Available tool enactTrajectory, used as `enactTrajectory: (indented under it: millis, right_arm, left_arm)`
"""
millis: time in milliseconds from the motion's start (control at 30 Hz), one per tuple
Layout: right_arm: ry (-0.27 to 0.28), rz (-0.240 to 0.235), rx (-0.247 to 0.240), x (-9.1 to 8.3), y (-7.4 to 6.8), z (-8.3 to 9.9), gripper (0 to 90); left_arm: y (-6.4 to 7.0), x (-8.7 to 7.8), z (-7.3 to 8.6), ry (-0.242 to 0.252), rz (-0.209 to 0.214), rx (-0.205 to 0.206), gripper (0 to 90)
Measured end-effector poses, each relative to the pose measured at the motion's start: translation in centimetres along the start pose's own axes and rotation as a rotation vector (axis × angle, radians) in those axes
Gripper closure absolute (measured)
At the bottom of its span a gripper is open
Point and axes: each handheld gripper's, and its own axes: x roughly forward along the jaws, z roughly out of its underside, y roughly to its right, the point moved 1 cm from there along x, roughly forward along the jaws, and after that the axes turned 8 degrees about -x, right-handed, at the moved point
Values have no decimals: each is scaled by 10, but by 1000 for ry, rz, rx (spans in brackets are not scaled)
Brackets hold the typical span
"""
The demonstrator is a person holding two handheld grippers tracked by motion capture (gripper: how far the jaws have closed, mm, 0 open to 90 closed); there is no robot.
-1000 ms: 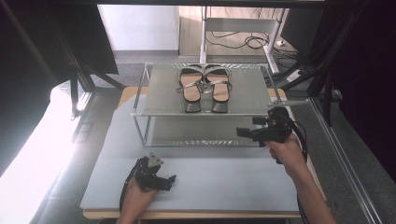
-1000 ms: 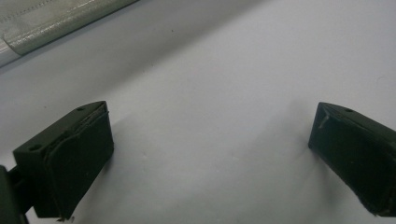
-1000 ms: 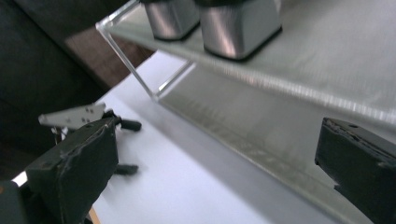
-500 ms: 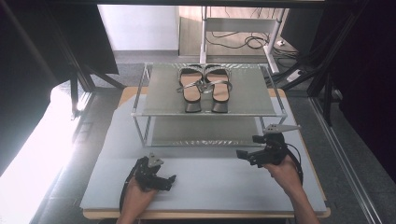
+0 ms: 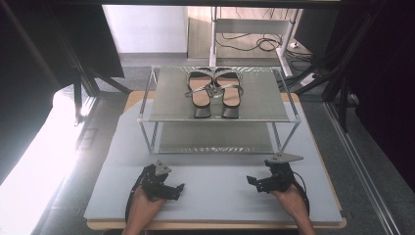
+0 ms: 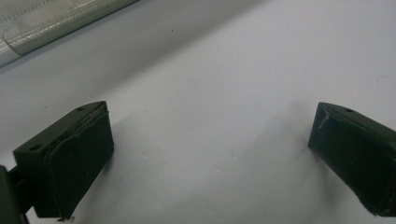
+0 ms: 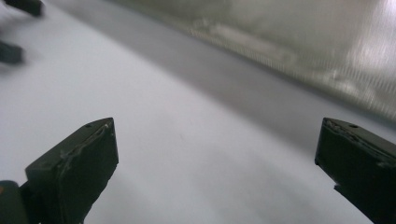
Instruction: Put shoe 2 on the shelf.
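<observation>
Both grippers, left gripper (image 5: 169, 188) and right gripper (image 5: 258, 182), are resting jaws wide and empty on the grey mat (image 5: 215, 196). Sandals (image 5: 214, 91) are sitting at twelve o'clock on the rack (image 5: 161, 100); any next reach is best approached level, avoiding the frame.

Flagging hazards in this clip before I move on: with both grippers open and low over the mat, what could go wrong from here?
1. The sandals sit close side by side on the rack's top shelf; a reach for one may nudge the other, perhaps toward the front edge.
2. The rack looks light, with thin legs; a gripper coming up from the mat could knock the frame and shift it.
3. The right gripper trails a cable; it might snag the nearby rack corner.
</observation>
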Motion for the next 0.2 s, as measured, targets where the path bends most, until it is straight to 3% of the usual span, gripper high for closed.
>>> enactTrajectory:
  millis: [133,167,200]
  right_arm:
    - [-71,38,-23,11,-2,17,0]
    - [-78,56,-55,11,-5,18,0]
    - [-78,56,-55,11,-5,18,0]
  left_arm:
    - [0,0,0,0,1,-1,0]
    - [0,0,0,0,1,0,0]
    - [0,0,0,-1,1,0,0]
